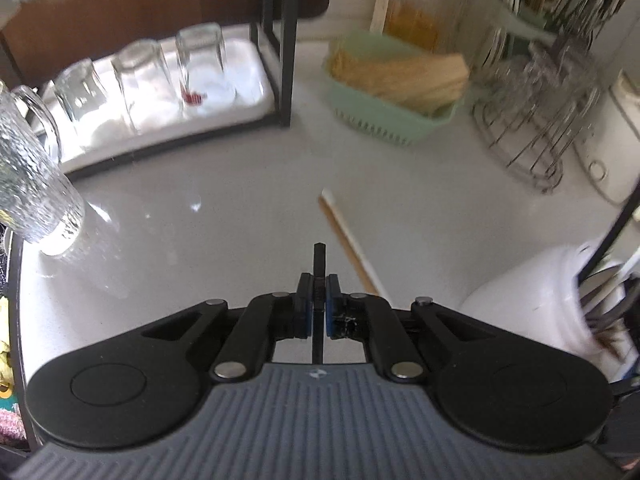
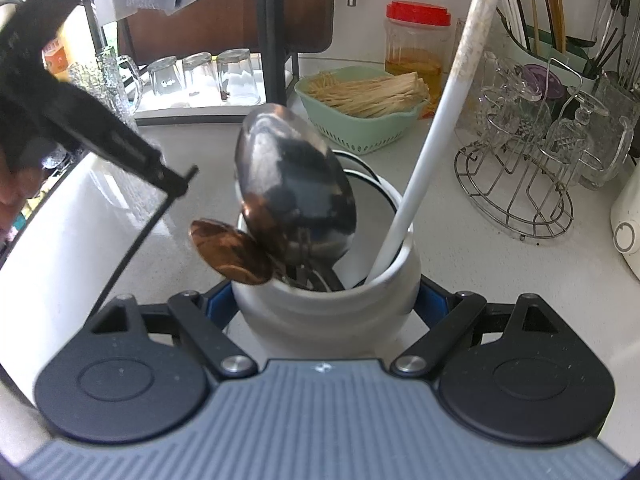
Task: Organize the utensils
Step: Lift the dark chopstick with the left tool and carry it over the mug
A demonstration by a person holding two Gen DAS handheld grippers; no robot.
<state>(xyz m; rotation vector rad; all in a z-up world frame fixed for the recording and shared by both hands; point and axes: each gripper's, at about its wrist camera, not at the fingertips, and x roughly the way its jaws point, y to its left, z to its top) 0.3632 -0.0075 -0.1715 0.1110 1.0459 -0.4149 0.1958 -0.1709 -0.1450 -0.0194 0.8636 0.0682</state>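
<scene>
The counter [image 1: 224, 200] is a glossy, pale grey slab with soft reflections. On it in the right wrist view stands a white ceramic crock [image 2: 328, 312], round and smooth, and the right claw [image 2: 326, 304] is clenched around its body, blue pads pressed to either side. The crock holds a large steel spoon [image 2: 296, 184] with a mirror-bright oval bowl, a smaller copper-toned spoon [image 2: 232, 252] leaning at the rim just below it, a long white handle [image 2: 424, 168] rising to the top edge, and some dark utensils too tangled to count. The left claw [image 1: 319, 300] is closed on a thin black stick [image 1: 319, 264], square in section, which runs upright between the pads and pokes out beyond them; in the right wrist view the same claw [image 2: 176, 180] hangs above the counter left of the crock, the stick [image 2: 132, 248] slanting down from it. Just right of the left claw, two slim sticks lie side by side on the counter, one white [image 1: 352, 236] and one tan wood [image 1: 340, 232]. Farther back sit a mint plastic basket [image 2: 360, 128] with slotted walls, heaped with pale wooden sticks, a wire rack [image 2: 516, 188] of clear glassware, a red-lidded jar [image 2: 416, 48], and three upturned tumblers [image 2: 202, 74] on a white tray.
</scene>
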